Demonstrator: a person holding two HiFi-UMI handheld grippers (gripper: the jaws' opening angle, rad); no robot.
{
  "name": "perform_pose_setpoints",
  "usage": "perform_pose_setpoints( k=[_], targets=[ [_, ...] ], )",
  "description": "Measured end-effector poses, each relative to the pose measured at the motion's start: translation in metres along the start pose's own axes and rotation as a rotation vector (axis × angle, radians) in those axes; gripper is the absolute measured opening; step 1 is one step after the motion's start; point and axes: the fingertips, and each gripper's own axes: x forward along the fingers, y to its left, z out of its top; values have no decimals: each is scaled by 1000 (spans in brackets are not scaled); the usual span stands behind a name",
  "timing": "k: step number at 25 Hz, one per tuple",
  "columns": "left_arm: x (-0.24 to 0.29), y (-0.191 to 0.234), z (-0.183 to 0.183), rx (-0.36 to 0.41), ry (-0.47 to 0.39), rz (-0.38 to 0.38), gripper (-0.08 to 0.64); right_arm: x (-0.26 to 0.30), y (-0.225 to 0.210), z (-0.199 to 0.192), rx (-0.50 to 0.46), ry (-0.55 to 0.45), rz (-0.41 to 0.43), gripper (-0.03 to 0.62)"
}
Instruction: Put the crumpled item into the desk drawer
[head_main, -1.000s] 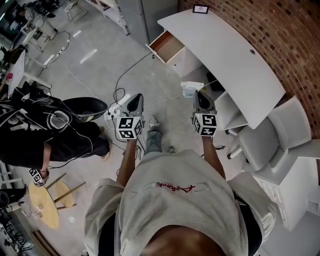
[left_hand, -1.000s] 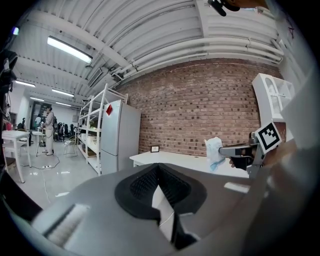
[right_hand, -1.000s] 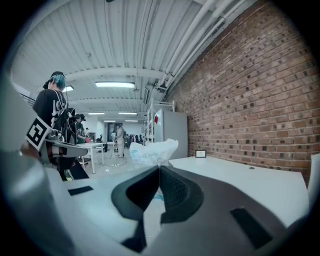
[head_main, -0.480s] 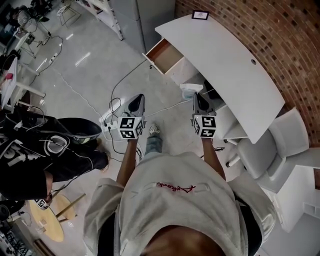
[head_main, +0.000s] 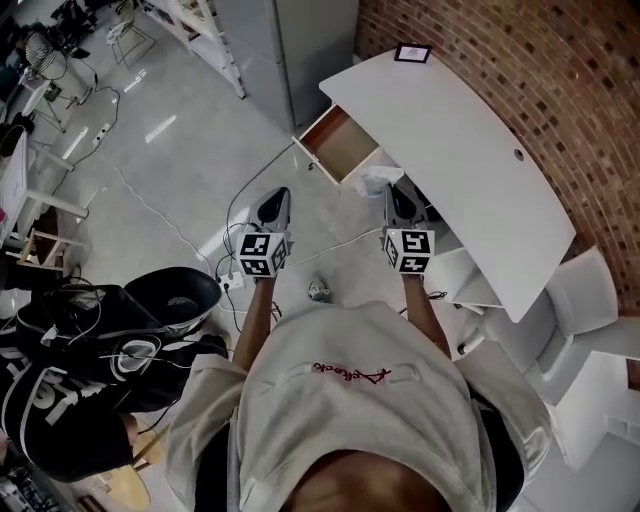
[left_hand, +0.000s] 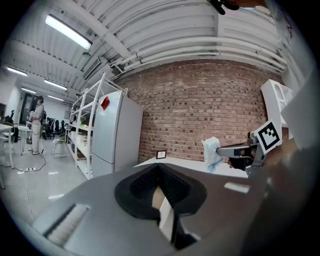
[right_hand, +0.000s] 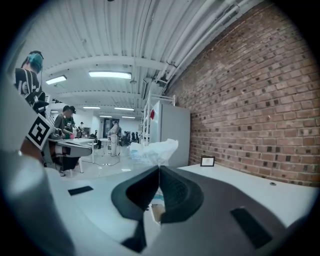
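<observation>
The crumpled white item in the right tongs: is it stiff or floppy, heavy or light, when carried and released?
Probably light and floppy: the item juts past the shut right tongs in thin, creased folds. Pinched that flat, it seems unlikely to slip. Released over the open drawer, it may drift rather than drop straight.

**Count by kind**

Two grippers: left gripper (head_main: 276, 194) and right gripper (head_main: 392, 188), mid-frame. One crumpled item (head_main: 378, 180), centre. One desk (head_main: 470, 150), upper right, with one open drawer (head_main: 335, 142) and one frame (head_main: 412, 52). One fridge (head_main: 300, 45), top centre. One chair (head_main: 585, 285), lower right. Two people: wearer (head_main: 340, 400), bottom; bystander (head_main: 70, 380), lower left.
</observation>
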Motion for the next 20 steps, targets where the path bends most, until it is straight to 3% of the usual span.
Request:
perform_pose_setpoints(
  k=[6,14,20],
  targets=[
    [46,45,8,0,-4,-26,9,59,-3,10,-3,-4,-26,14],
    [64,31,-3,9,14,-90,9,54,-3,-10,19,14,-56,14],
    [95,45,3,9,39,-98,9,85,-13,-13,38,45,-51,14]
  ],
)
